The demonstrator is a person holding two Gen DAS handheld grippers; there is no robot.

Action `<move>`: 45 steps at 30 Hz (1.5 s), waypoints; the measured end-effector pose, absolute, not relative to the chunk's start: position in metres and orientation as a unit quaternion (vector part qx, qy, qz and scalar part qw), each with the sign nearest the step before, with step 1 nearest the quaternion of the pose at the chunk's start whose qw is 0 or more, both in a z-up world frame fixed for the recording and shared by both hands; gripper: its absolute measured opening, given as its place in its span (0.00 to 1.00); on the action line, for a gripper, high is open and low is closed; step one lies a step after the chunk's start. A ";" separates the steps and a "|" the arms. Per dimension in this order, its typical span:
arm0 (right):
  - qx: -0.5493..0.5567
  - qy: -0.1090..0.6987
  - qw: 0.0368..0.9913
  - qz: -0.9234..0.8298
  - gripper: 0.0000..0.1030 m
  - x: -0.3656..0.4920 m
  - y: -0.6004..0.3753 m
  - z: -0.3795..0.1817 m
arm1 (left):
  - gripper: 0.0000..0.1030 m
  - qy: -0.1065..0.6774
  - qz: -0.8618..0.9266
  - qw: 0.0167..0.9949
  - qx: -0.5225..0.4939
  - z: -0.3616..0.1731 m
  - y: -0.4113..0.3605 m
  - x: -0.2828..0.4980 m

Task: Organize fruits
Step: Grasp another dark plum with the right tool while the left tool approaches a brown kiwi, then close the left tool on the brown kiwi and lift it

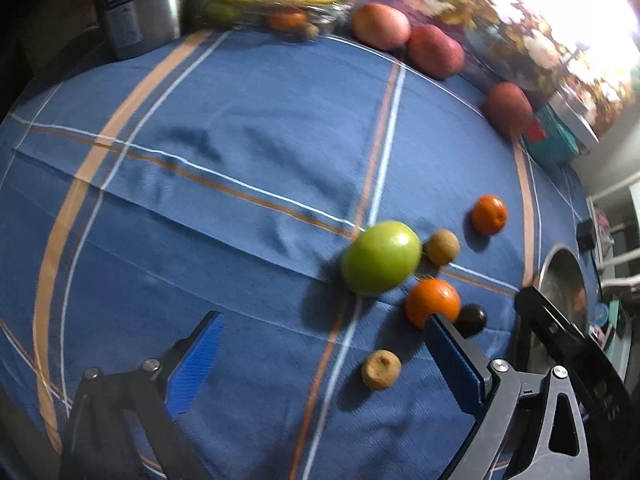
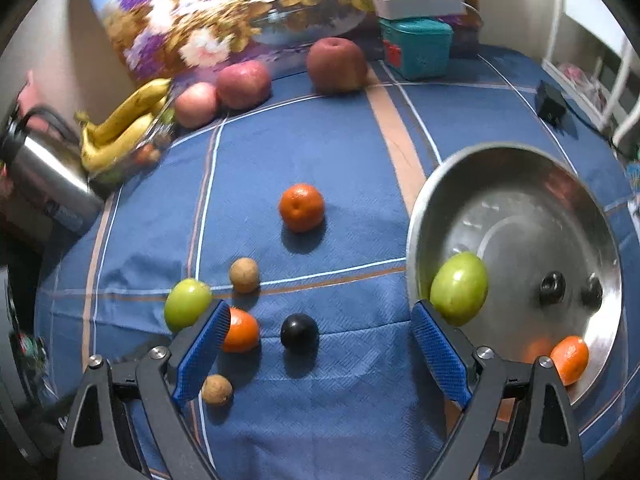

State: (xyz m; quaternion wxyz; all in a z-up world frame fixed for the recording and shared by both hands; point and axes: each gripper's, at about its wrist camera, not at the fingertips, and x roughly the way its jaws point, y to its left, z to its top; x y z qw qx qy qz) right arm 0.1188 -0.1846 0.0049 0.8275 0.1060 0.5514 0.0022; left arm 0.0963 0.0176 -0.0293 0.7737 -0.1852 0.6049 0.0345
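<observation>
A blue cloth (image 2: 340, 152) holds loose fruit. In the right wrist view a metal bowl (image 2: 520, 184) at right holds a green apple (image 2: 459, 289), an orange (image 2: 570, 358) and two dark plums (image 2: 552, 286). On the cloth lie a green apple (image 2: 187, 303), oranges (image 2: 301, 207) (image 2: 241, 330), a dark plum (image 2: 299, 330) and brown fruits (image 2: 244, 275) (image 2: 216, 389). My right gripper (image 2: 320, 344) is open above the plum. My left gripper (image 1: 320, 344) is open near the green apple (image 1: 381, 257) and orange (image 1: 432, 301).
Three red apples (image 2: 336, 65) line the far edge by a floral cushion (image 2: 240, 8). Bananas (image 2: 124, 120) lie on a clear tray at far left, next to a steel flask (image 2: 44, 172). A teal box (image 2: 416, 46) and a black adapter (image 2: 551, 103) sit at the far right.
</observation>
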 end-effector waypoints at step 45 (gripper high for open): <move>0.137 0.610 0.779 0.045 0.26 0.128 -0.178 -0.029 | 0.24 0.614 -0.017 0.765 -0.194 -0.034 -0.025 0.102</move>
